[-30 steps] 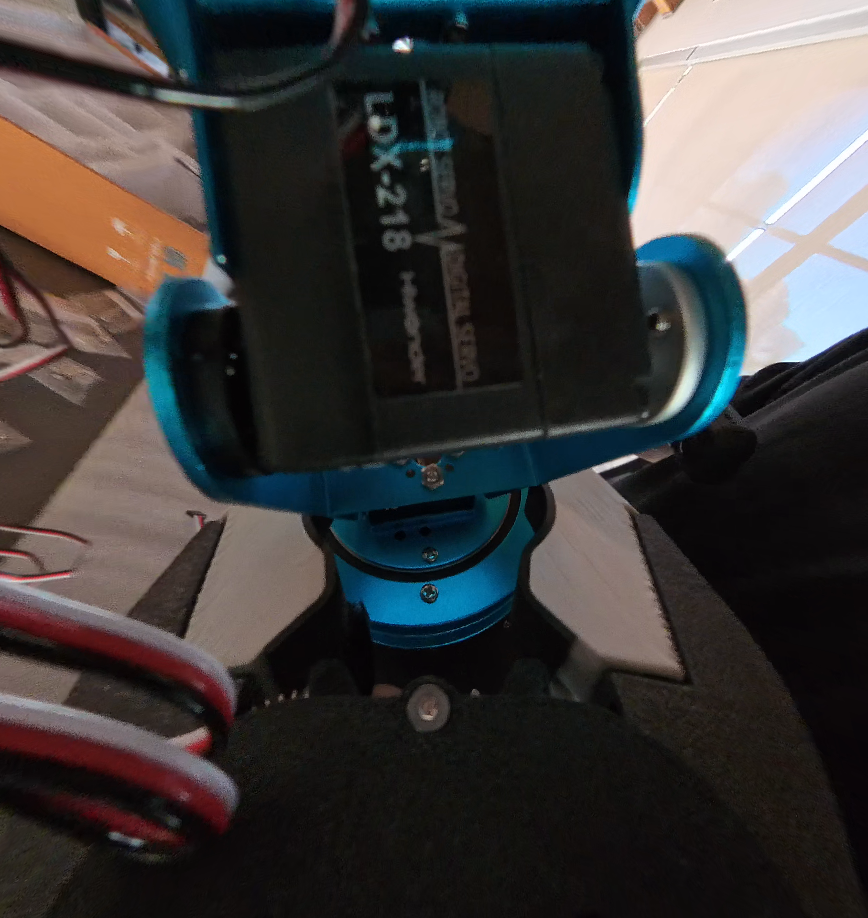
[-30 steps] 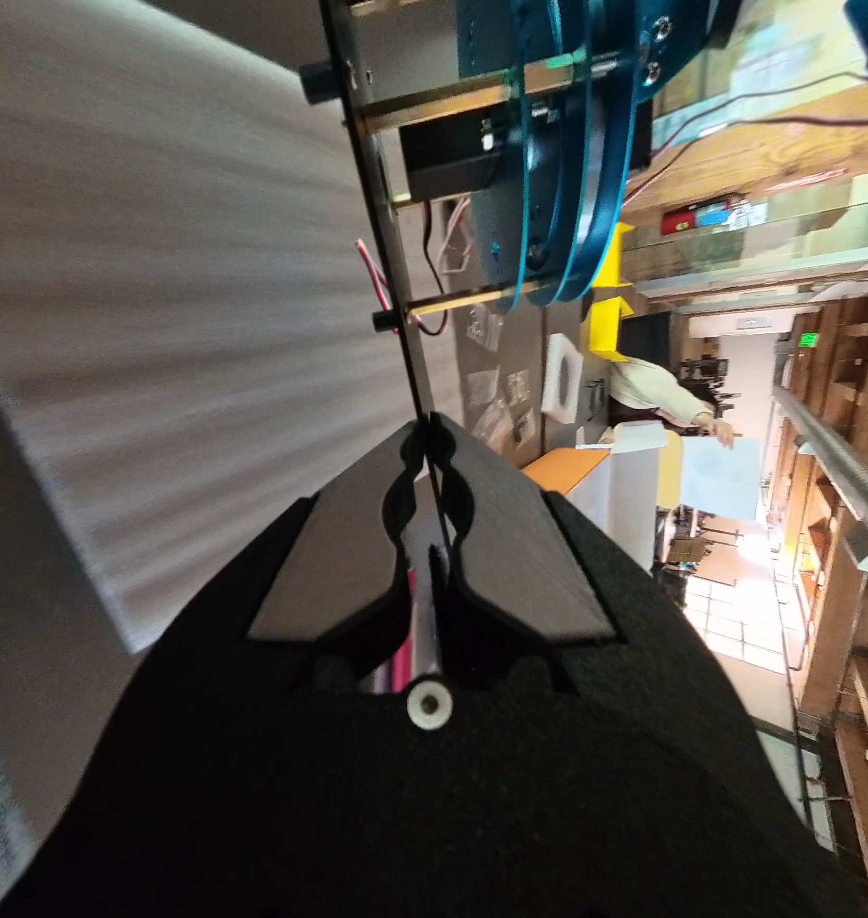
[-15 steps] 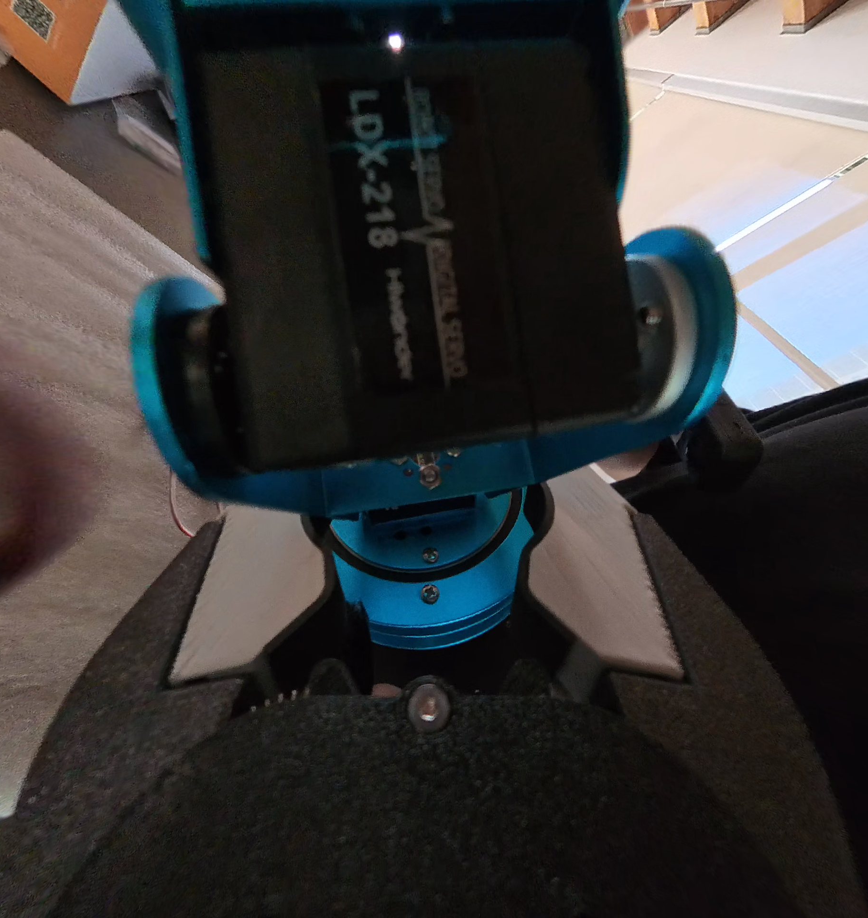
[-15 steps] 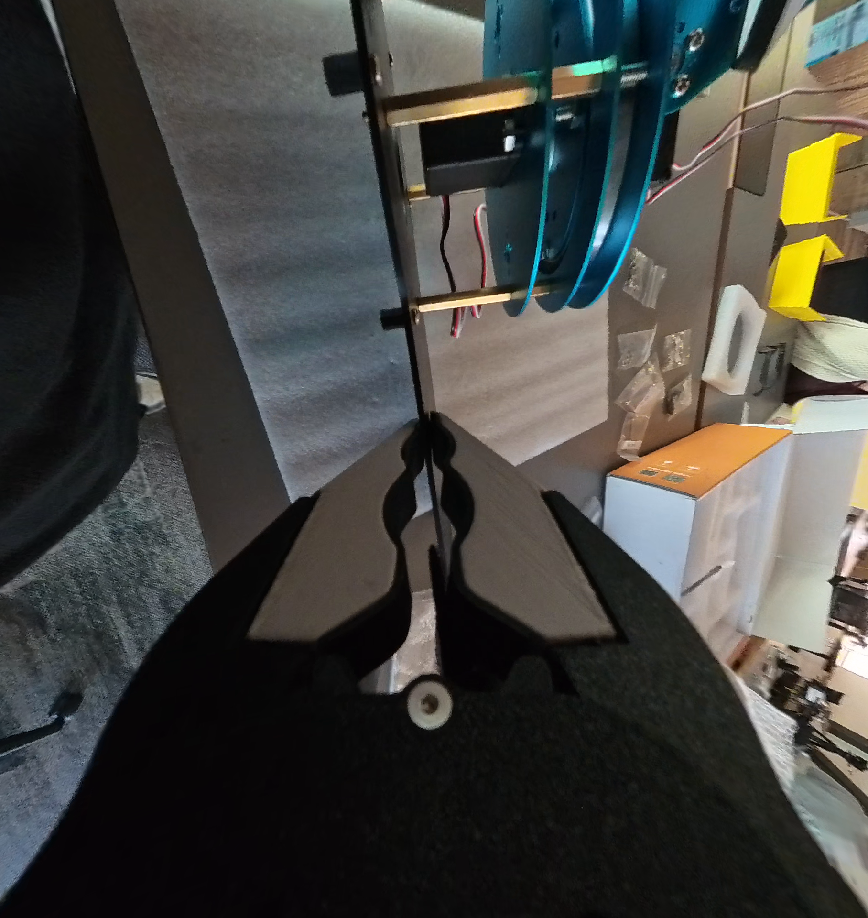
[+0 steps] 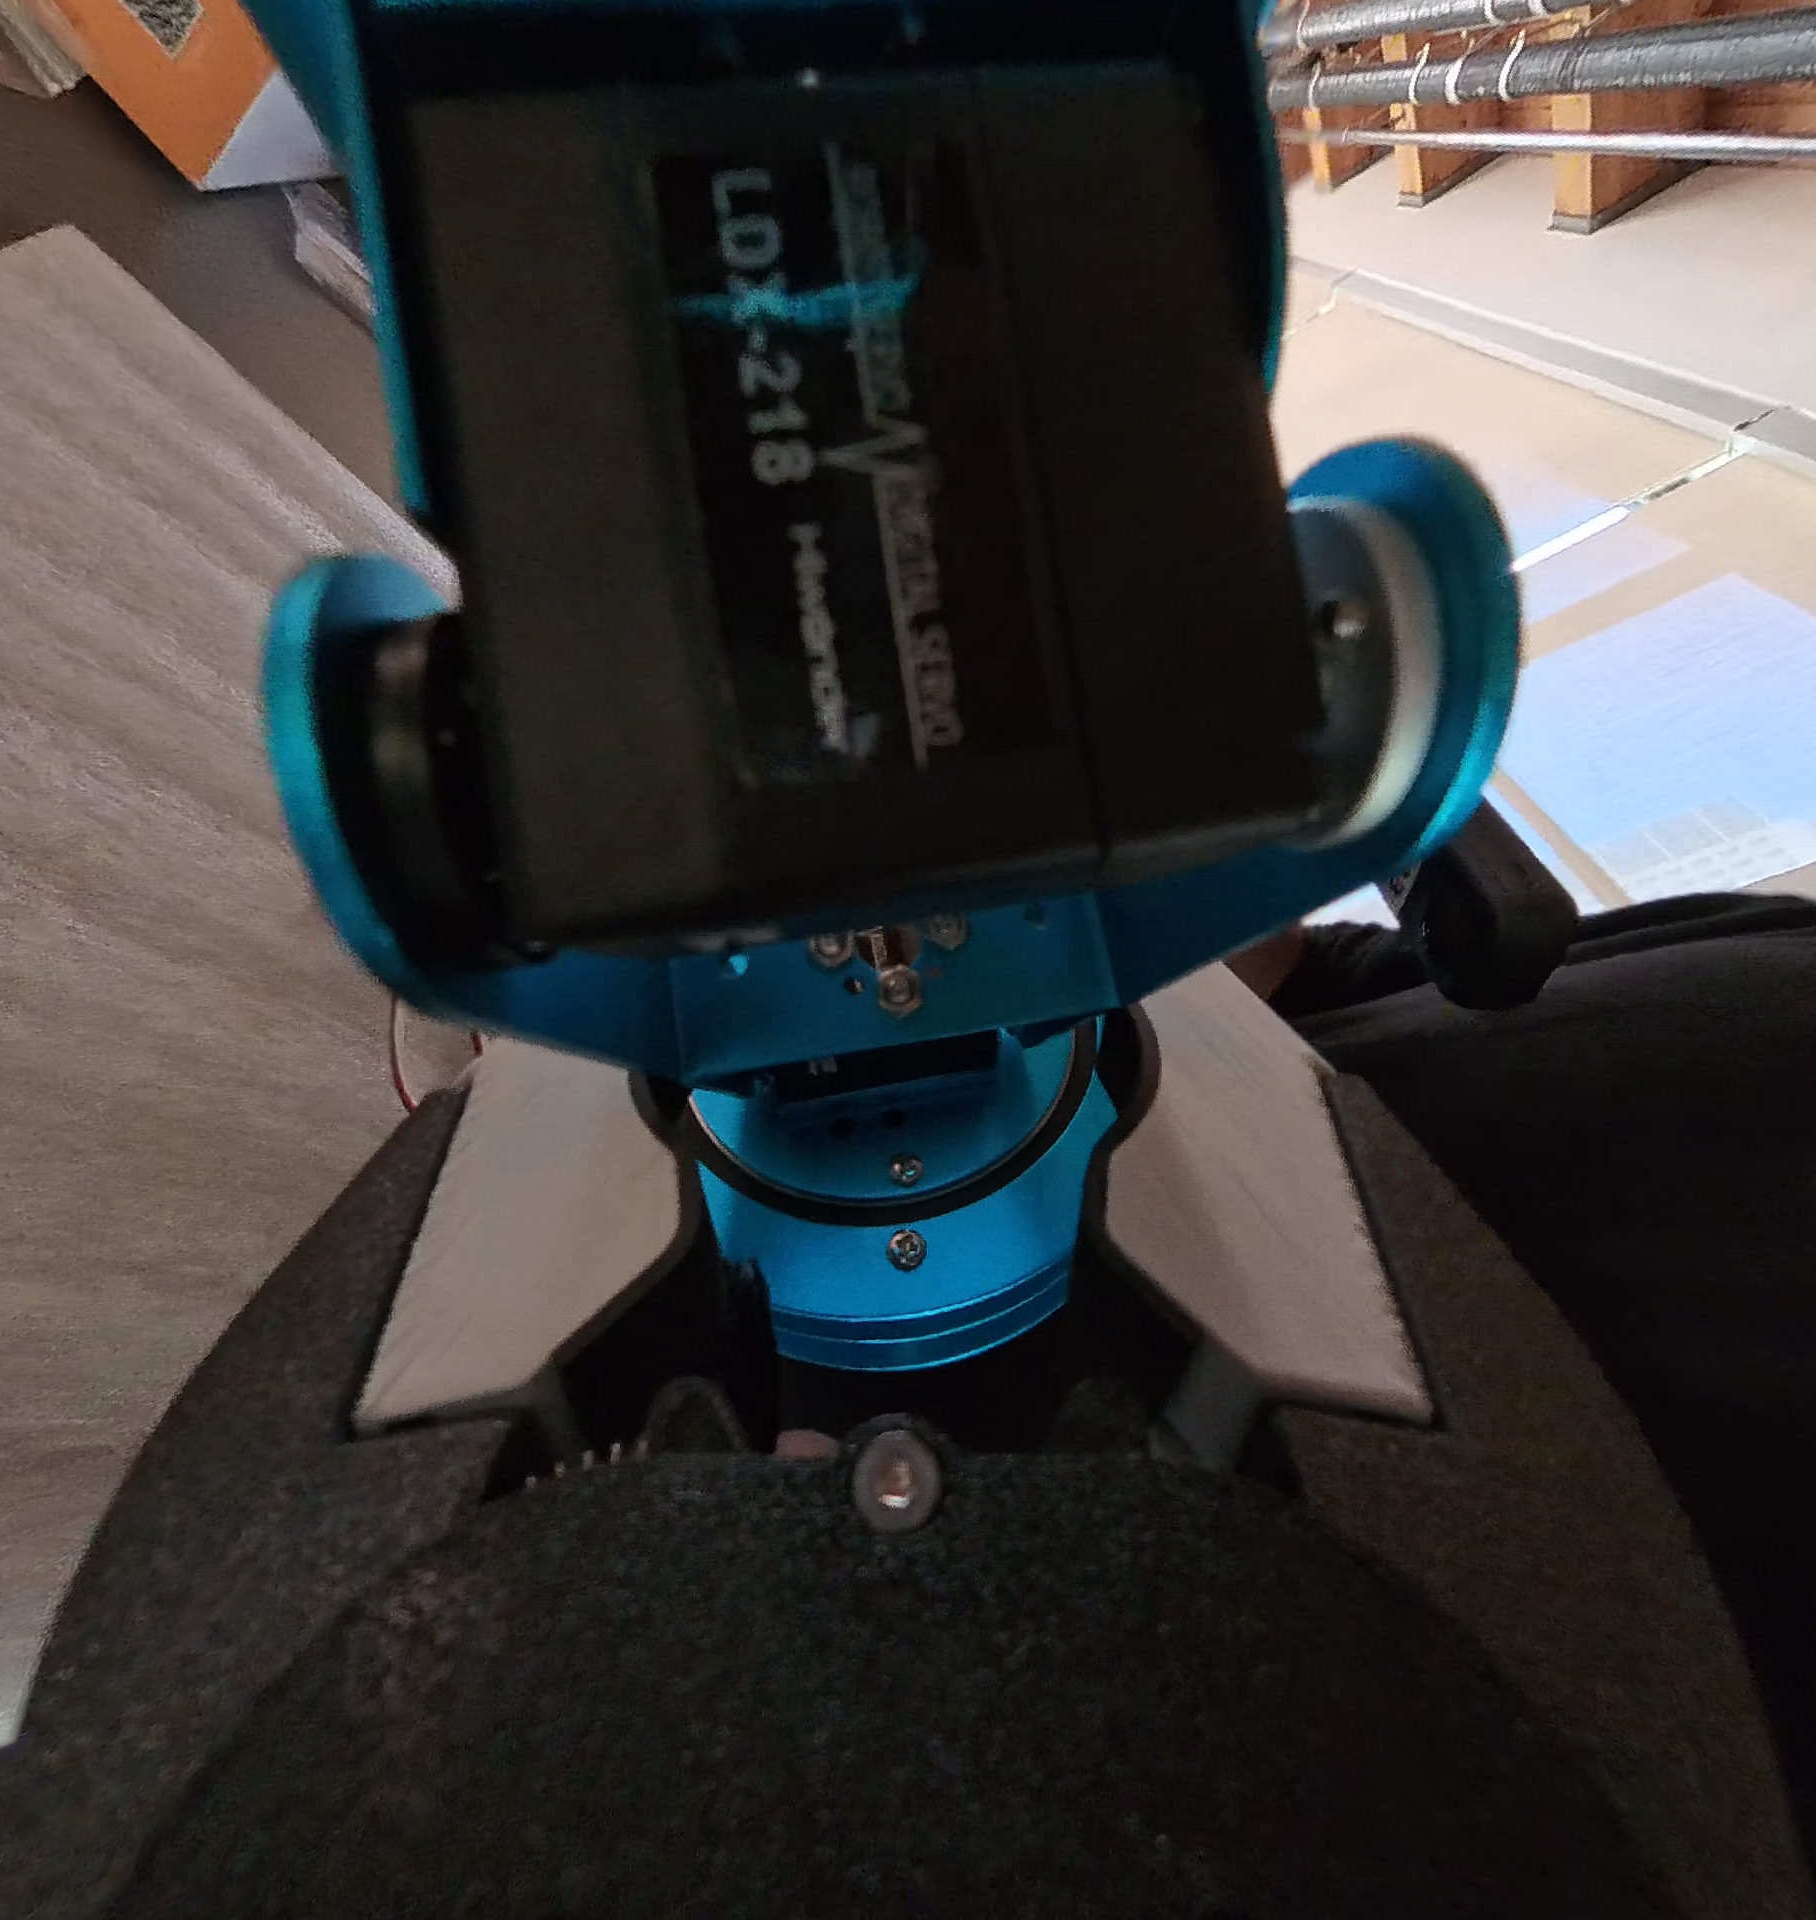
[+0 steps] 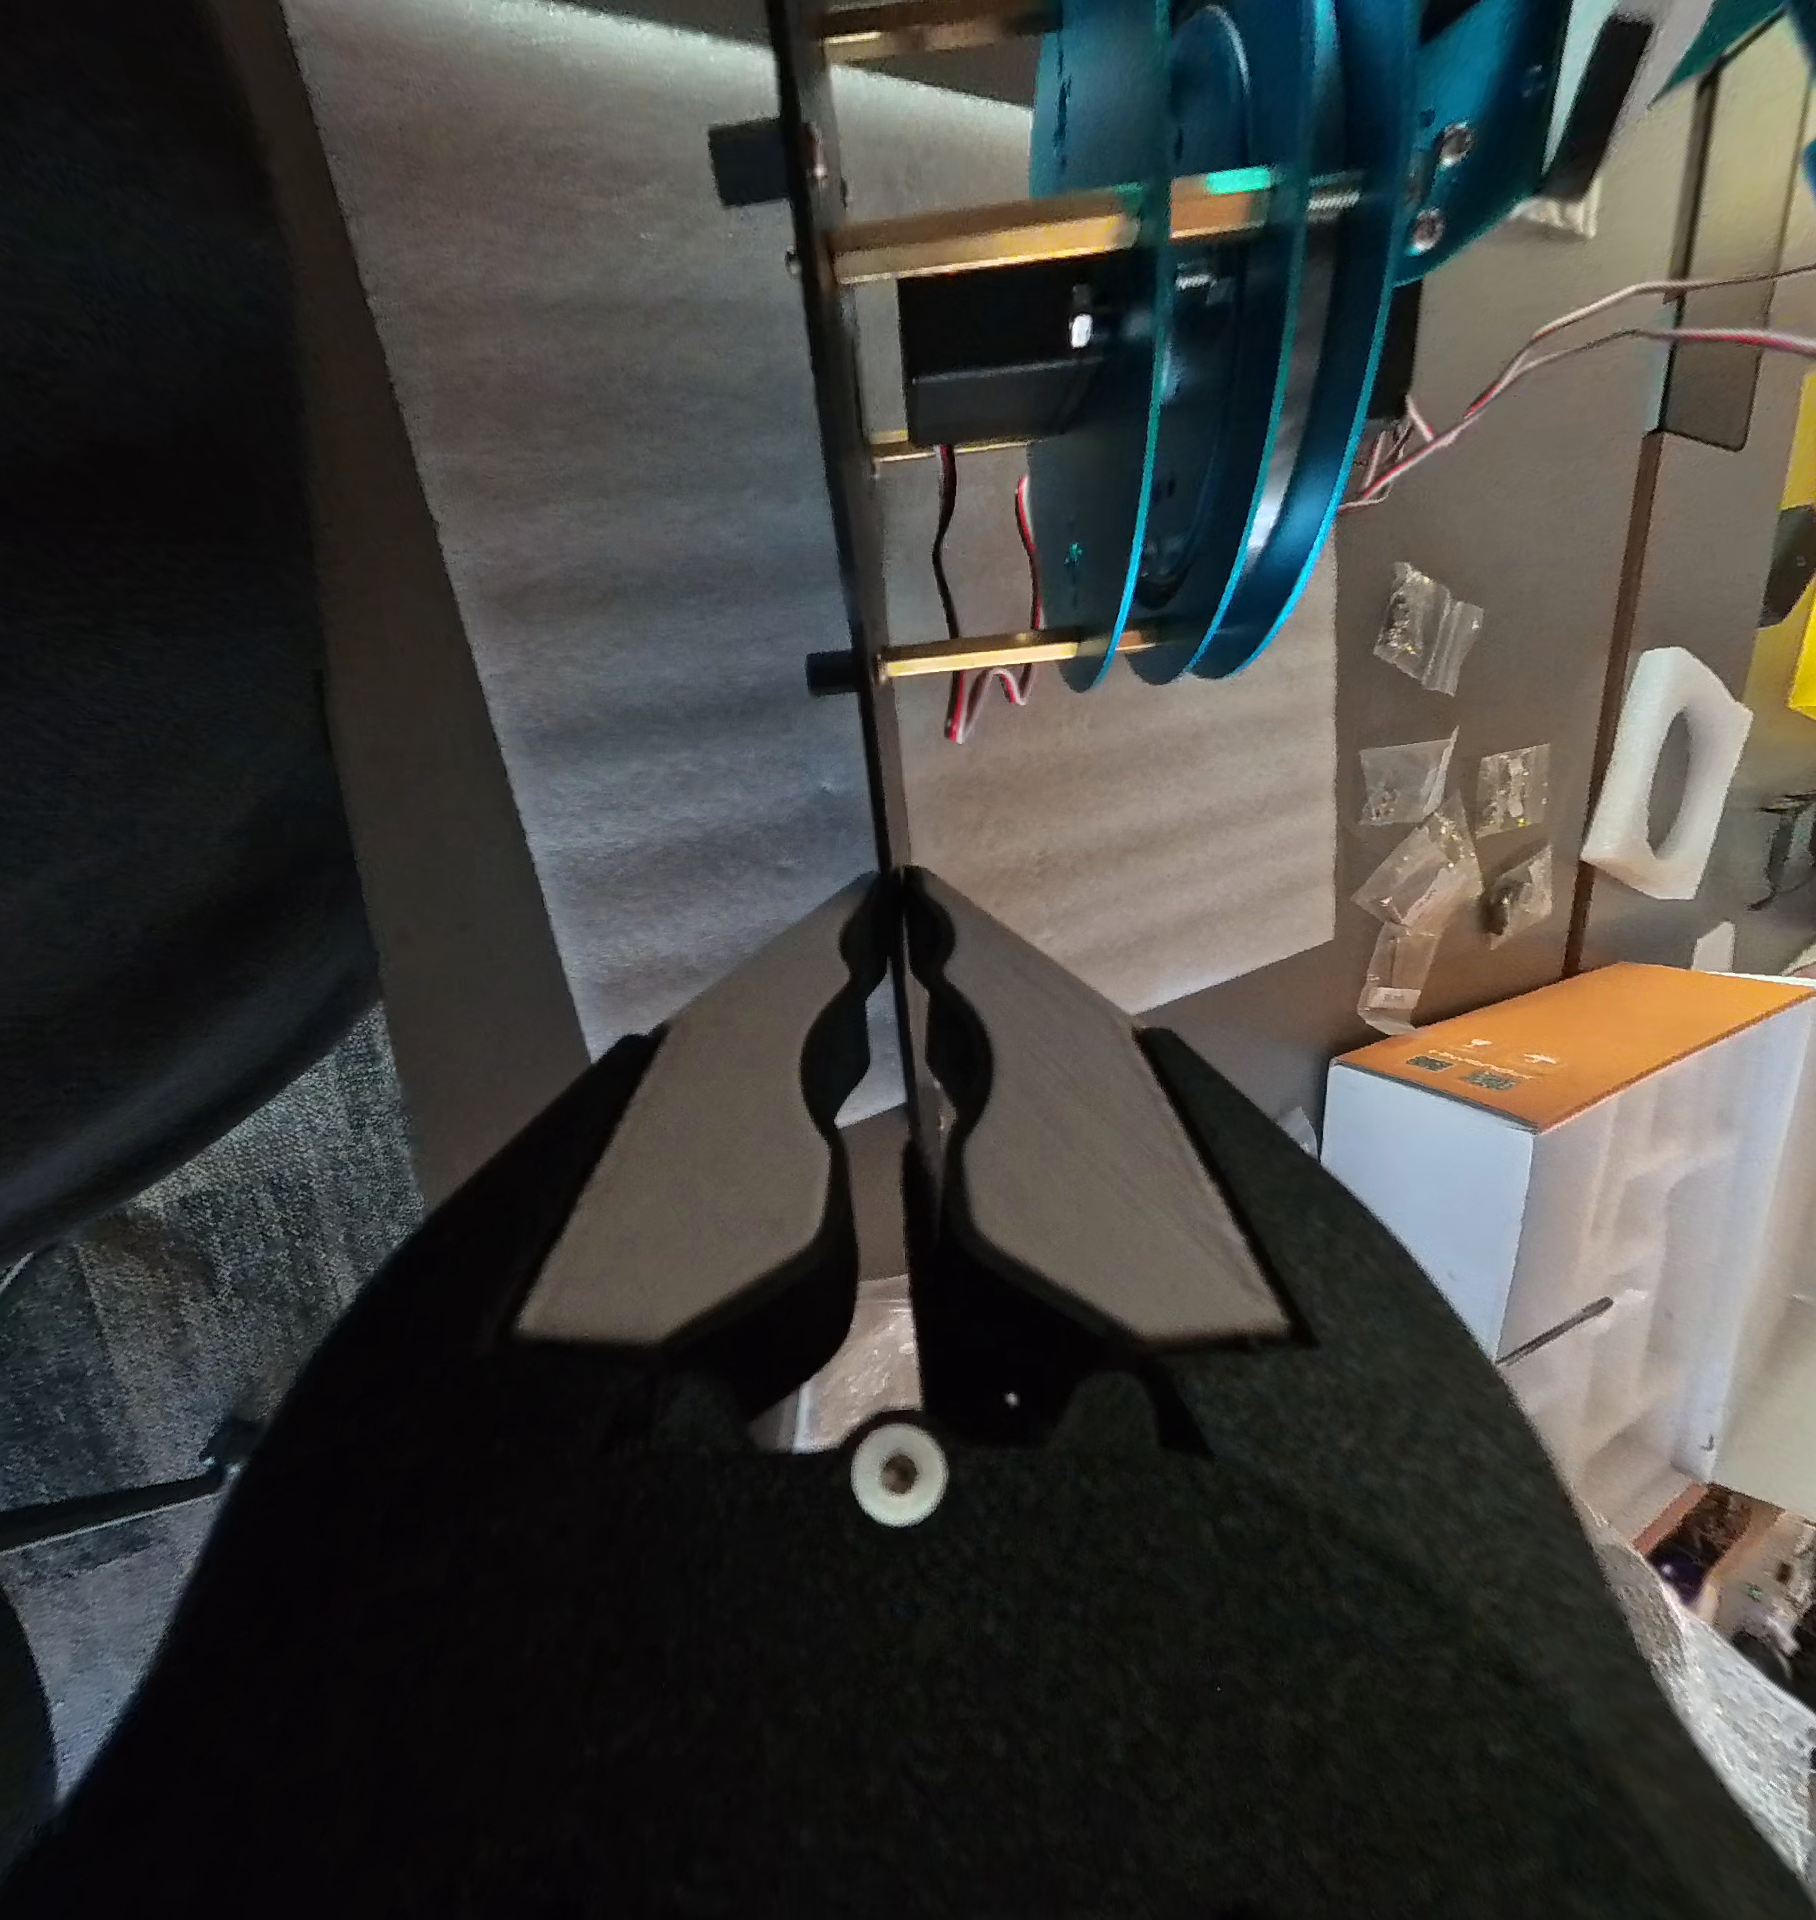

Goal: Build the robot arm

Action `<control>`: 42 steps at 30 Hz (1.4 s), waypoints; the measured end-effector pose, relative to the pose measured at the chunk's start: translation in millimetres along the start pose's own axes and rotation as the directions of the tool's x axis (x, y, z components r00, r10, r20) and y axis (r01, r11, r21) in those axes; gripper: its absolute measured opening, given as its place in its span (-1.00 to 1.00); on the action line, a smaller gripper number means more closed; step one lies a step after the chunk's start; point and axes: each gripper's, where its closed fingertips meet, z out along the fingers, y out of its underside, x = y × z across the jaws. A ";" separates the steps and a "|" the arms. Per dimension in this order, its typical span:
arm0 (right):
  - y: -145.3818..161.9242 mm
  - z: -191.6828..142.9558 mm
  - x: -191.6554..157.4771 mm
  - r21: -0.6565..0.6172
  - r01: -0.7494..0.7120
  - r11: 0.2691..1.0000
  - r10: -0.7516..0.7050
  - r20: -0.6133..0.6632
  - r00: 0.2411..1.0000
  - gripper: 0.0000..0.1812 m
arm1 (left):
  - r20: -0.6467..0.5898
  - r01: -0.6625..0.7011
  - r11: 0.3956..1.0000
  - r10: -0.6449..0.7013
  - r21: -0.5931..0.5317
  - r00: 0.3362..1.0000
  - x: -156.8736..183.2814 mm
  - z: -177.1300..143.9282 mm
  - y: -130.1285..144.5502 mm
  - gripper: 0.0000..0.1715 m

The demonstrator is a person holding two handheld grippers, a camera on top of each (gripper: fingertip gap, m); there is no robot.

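Left gripper: the left gripper (image 5: 888, 1226) is clamped around the blue cylindrical joint (image 5: 909, 1283) of a small robot arm assembly, one pale pad on each side of it.
Servo: a black servo block (image 5: 862, 499) in a blue U-bracket (image 5: 883, 997) sits directly beyond that blue cylindrical joint and fills most of the left wrist view.
Right gripper: the right gripper (image 6: 899, 904) is pinched shut on the edge of the thin black base plate (image 6: 852, 540), the plate running straight out from between its tips.
Base parts: brass standoffs (image 6: 987, 660) join the plate to blue discs (image 6: 1226, 395); red, white and black wires (image 6: 987, 696) hang beside them.
Surroundings: a pale foam sheet (image 6: 675, 520) lies behind the plate; small parts bags (image 6: 1423, 623) and an orange-topped white box (image 6: 1569, 1143) are beyond the discs.
Handling, as a judgement: carrying one assembly at two points calls for both grippers moving together; twisting against each other could slip the thin plate free.
Risk: dangling wires may snag.
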 end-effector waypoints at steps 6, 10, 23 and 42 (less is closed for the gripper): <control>-1.0 2.6 10.9 0.003 -0.065 0.998 0.065 0.065 0.996 -0.97 | -0.030 0.086 0.996 -0.086 0.024 0.996 -11.7 -2.6 -9.2 -0.10; -2.9 8.4 17.9 0.019 -0.071 0.997 0.068 0.111 0.991 -0.98 | -0.048 0.155 0.987 -0.153 0.041 0.987 -20.4 -4.6 -14.5 -0.10; -18.0 -41.5 14.1 0.095 -0.123 0.988 0.083 0.343 0.936 -0.99 | -0.111 0.283 0.956 -0.273 0.084 0.956 15.5 0.3 -12.1 -0.11; 9.7 -10.5 3.1 -0.010 -0.069 0.998 0.064 0.506 0.860 -0.99 | -0.164 0.514 0.848 -0.493 0.127 0.854 -38.7 14.3 18.9 -0.11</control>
